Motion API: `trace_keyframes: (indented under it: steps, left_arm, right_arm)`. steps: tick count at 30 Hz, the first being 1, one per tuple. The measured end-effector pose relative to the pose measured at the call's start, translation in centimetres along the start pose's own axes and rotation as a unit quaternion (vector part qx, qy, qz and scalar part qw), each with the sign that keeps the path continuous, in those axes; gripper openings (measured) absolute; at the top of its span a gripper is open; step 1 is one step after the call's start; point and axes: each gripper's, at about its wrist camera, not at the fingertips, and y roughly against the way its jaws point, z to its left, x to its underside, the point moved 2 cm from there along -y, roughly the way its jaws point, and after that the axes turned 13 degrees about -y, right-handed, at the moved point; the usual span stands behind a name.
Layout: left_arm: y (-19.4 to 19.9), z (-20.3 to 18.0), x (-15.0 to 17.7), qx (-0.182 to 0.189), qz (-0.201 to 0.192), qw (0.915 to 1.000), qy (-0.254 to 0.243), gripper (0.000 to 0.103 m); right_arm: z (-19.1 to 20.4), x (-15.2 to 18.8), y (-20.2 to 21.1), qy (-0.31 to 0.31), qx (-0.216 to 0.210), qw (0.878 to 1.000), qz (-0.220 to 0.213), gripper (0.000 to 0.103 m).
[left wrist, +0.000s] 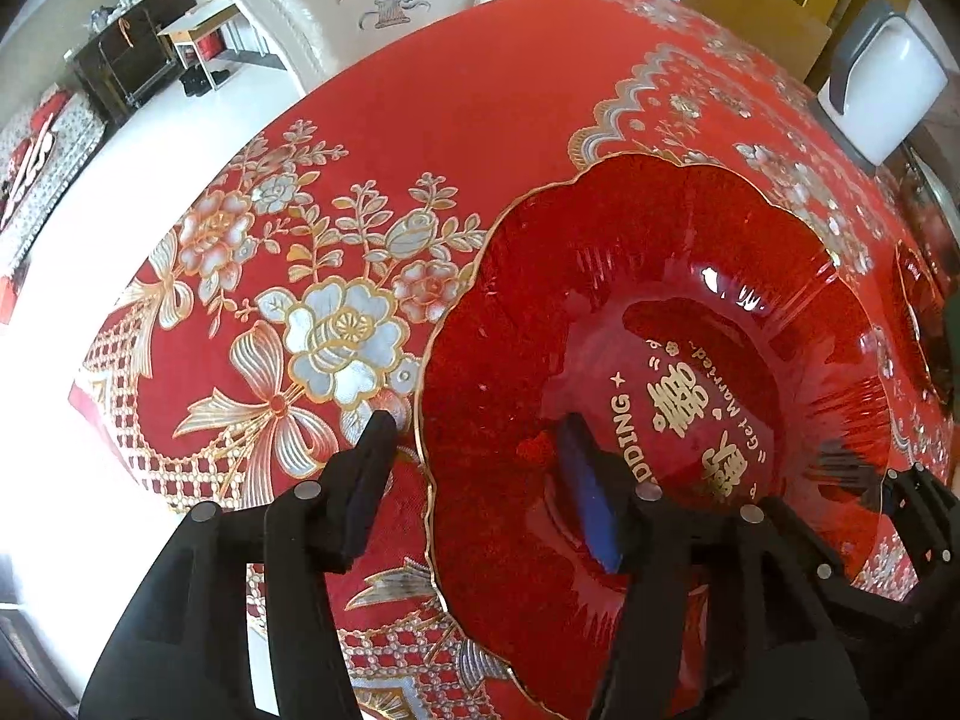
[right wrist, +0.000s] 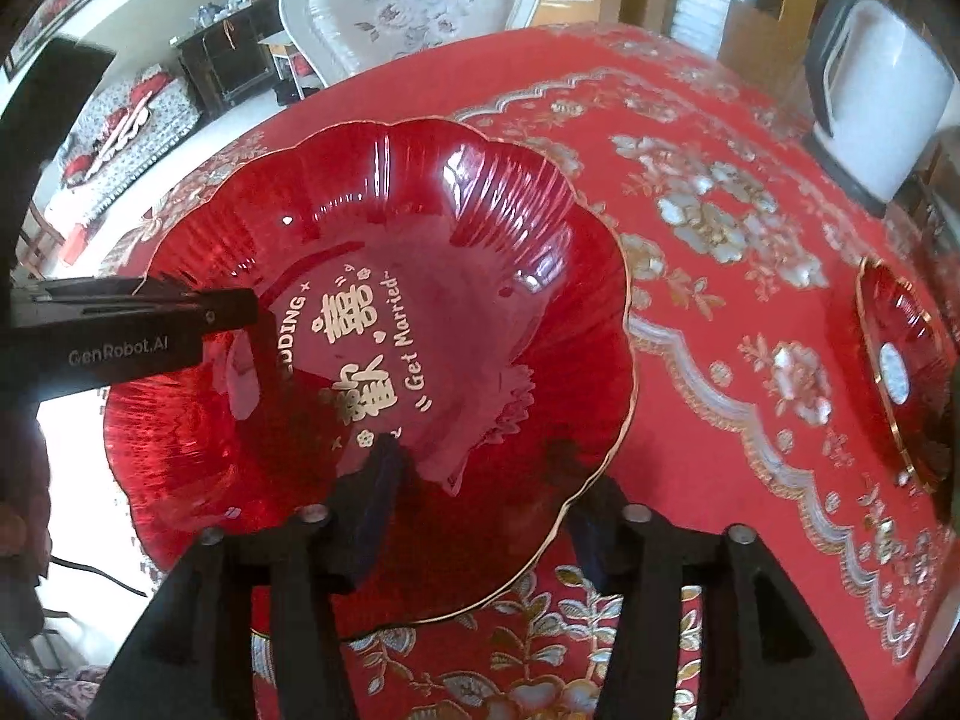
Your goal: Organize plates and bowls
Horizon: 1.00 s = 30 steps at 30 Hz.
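In the left wrist view, a large red translucent glass plate with a scalloped gold rim [left wrist: 630, 360] lies on the red tablecloth embroidered with silver and gold flowers [left wrist: 312, 324], filling the centre and 3 o'clock side. Gold writing on its flat centre reads "DDING" (the first letters hidden behind a finger) and "Get Married", around gold Chinese characters. Nothing lies in the plate. The left gripper [left wrist: 480, 456] stands spread across the plate's rim at 7 o'clock: one finger outside on the cloth, the other inside the plate, neither pad pressing the rim. At 3 o'clock the edge of a second, smaller red gold-rimmed dish [left wrist: 918, 324] shows, and at 4 o'clock the tips of the right gripper [left wrist: 900, 498] reach the big plate's rim. In the right wrist view, the same plate sits from the centre toward 9 o'clock, its writing again legible. The right gripper [right wrist: 486, 492] straddles the rim at 6 o'clock, fingers apart, one inside and one outside, seemingly not pinching, though the glass blurs the outer finger. The left gripper [right wrist: 240, 324] comes in from 9 o'clock, its black body lettered "GenRobot.AI". The smaller dish [right wrist: 900, 372] lies at 3 o'clock, well apart, holding a pale round patch I cannot identify.
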Motion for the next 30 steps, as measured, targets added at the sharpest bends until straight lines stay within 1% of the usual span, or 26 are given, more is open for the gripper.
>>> trace_keyframes:
  steps: [4,7,10,15,18,22,28,30]
  left_arm:
    - [0.2,0.4,0.3,-0.004,0.002,1.0,0.001,0.057]
    - [0.7,0.9,0.4,-0.008,0.004,1.0,0.002,0.057]
    - [1.9,1.1,0.2,-0.022,-0.007,0.9997,-0.006,0.057]
    - [4.3,0.1,-1.3,-0.034,-0.035,0.9985,-0.025,0.057]
    - [5.6,-1.8,-2.7,-0.024,-0.053,0.9973,-0.045,0.057]
    - [5.9,-5.3,-4.3,0.005,-0.058,0.996,-0.068,0.057]
    - [5.5,-12.2,-6.8,0.054,-0.054,0.9907,-0.112,0.057]
    - [5.3,-14.6,-7.7,0.067,-0.053,0.9882,-0.127,0.057]
  right_arm:
    - [-0.8,-0.1,0.4,-0.022,-0.02,1.0,0.006,0.057]
    - [-1.5,0.0,0.7,-0.034,-0.026,0.999,0.011,0.057]
    - [-2.2,0.1,1.9,-0.044,-0.044,0.998,-0.001,0.057]
    - [-3.6,-0.4,3.7,-0.062,-0.044,0.997,-0.015,0.057]
    - [-5.2,-0.6,4.5,-0.086,-0.043,0.995,-0.023,0.057]
    - [-7.9,-0.6,5.3,-0.122,-0.038,0.991,-0.029,0.057]
    - [-13.3,0.4,7.0,-0.178,-0.008,0.983,-0.05,0.057]
    - [-15.7,0.8,7.5,-0.204,0.009,0.977,-0.054,0.059]
